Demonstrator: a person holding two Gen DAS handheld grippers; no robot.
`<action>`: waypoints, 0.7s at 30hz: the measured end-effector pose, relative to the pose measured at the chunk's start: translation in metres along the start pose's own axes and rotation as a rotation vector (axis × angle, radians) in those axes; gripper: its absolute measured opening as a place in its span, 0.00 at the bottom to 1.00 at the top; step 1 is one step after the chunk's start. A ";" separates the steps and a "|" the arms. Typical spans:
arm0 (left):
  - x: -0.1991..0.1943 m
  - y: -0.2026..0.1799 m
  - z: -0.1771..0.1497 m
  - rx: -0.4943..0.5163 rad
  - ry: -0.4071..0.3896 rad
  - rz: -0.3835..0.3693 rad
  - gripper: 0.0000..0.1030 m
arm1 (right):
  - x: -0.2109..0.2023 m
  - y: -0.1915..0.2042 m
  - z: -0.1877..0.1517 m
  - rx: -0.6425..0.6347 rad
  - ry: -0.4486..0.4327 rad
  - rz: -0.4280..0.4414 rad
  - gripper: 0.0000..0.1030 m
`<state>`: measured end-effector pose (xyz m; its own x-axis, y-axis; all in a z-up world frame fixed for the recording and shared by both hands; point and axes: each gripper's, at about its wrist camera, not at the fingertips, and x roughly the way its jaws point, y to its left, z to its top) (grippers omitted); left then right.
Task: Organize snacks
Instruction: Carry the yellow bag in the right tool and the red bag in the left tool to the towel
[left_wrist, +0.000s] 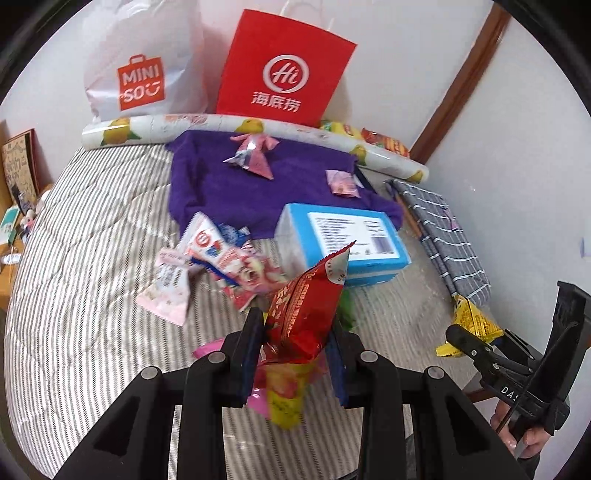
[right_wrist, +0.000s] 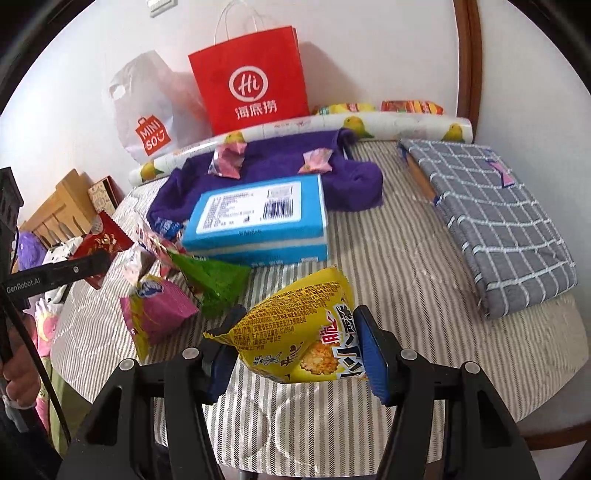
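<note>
My striped bed cover (right_wrist: 388, 258) carries a purple towel (right_wrist: 280, 162), a blue box (right_wrist: 258, 214), a folded grey checked cloth (right_wrist: 491, 221), loose snack packets (right_wrist: 159, 314) and a fruit-printed roll (right_wrist: 295, 127) along the wall.

A white wall (right_wrist: 369, 55) fills the upper frame, a brown wooden frame (right_wrist: 469, 55) at upper right; a striped bed (right_wrist: 388, 258) below; wooden furniture (right_wrist: 62, 210) at left.

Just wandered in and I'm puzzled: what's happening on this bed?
A person is sorting snacks with two handheld grippers. The left gripper clamps a crinkly red foil snack packet; the right gripper grips a puffy yellow snack bag. More wrappers lie around a blue cardboard box on the striped quilt.
</note>
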<state>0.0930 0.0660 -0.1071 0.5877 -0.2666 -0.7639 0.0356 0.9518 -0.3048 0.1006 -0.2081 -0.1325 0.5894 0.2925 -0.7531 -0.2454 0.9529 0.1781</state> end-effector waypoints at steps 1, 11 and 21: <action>0.000 -0.003 0.001 0.002 -0.001 -0.003 0.30 | -0.001 0.000 0.002 -0.004 -0.003 -0.007 0.57; 0.006 -0.039 0.024 0.033 -0.003 -0.040 0.30 | -0.020 -0.001 0.035 -0.027 -0.056 -0.011 0.57; 0.021 -0.058 0.062 0.054 -0.002 -0.043 0.30 | -0.016 -0.006 0.077 -0.021 -0.092 0.032 0.57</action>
<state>0.1536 0.0147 -0.0704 0.5864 -0.3068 -0.7497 0.1042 0.9464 -0.3058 0.1525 -0.2121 -0.0728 0.6486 0.3300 -0.6859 -0.2806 0.9413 0.1876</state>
